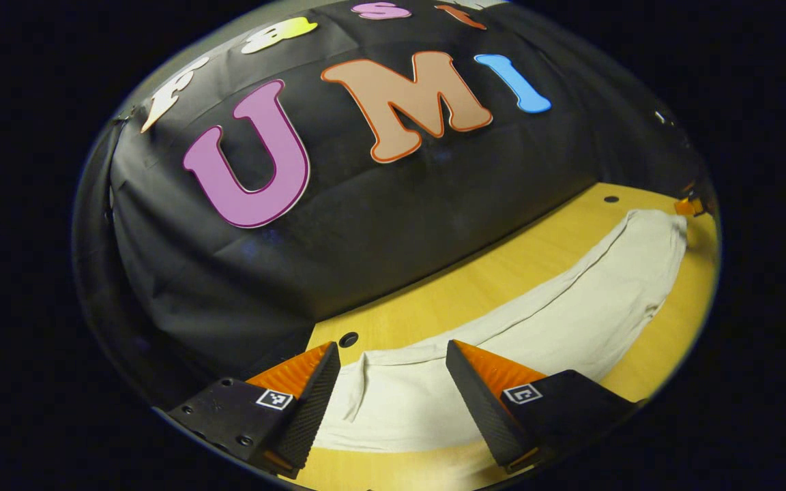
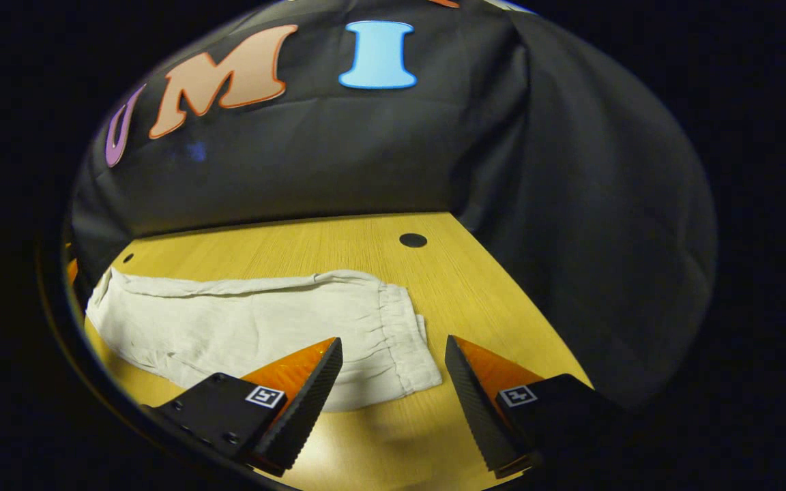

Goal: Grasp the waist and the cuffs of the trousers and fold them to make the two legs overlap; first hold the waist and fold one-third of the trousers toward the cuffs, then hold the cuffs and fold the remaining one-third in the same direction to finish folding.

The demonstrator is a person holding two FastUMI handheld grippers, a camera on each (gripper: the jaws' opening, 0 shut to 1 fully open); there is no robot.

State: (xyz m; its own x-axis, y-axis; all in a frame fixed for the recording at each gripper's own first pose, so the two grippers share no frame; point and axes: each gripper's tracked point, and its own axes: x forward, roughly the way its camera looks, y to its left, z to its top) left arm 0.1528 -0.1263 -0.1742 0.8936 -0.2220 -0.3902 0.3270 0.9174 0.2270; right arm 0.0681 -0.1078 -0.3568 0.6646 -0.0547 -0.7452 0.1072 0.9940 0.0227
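We see a yellow wooden table (image 2: 338,245), small round dark holes (image 2: 413,240) in its top, black cloth wall (image 2: 570,204) draped behind and alongside it.

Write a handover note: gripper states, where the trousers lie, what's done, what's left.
Left gripper: open, at the cuff end, holding nothing.
Right gripper: open, at the waist end, holding nothing.
Trousers: flat on the wooden table, apparently already halved lengthwise, legs stacked; elastic waist nearest the right gripper.
Done: apparently the leg overlap.
Left: grasp the waist, fold one-third toward the cuffs, then fold the cuff third over.
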